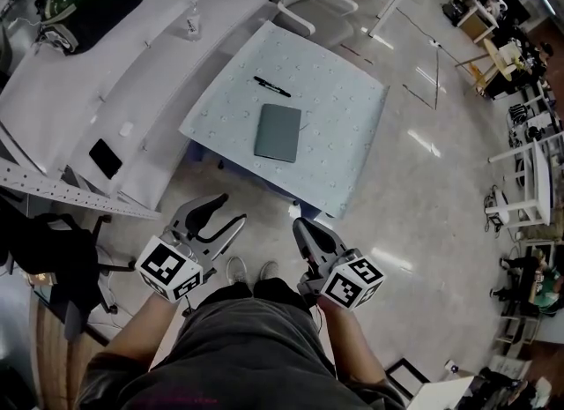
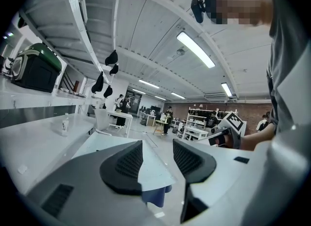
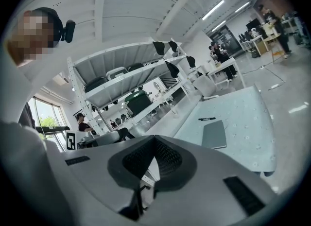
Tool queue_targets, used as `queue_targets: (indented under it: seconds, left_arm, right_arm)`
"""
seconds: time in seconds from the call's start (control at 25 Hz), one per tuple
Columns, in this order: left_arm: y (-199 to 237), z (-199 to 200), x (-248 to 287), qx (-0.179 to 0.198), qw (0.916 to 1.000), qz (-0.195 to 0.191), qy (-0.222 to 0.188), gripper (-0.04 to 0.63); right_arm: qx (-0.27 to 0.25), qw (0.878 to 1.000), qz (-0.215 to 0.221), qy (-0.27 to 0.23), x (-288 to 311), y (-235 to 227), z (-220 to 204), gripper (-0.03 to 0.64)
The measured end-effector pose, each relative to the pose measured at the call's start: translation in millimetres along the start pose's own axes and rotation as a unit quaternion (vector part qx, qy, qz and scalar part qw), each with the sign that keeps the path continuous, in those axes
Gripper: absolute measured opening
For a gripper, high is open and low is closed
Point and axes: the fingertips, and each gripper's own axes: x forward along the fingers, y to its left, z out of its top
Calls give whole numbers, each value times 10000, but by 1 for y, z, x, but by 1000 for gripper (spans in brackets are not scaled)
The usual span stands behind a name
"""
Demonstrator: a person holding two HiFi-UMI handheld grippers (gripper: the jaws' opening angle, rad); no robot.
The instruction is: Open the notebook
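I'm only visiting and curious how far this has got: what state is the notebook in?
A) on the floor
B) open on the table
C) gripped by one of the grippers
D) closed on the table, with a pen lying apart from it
D: the notebook lies flat and closed on the table, the black pen lies apart beyond it, and neither the left gripper nor the right gripper touches it.

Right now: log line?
notebook: closed on table | left hand-held gripper: open, empty | right hand-held gripper: shut, empty
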Motion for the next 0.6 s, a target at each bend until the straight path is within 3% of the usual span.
queue_targets:
  seconds: [0.6]
  left_arm:
    - [39, 2, 51, 14, 9999, -48, 98, 193]
  right_arm:
    - [107, 9999, -81, -42, 38, -44, 25, 2]
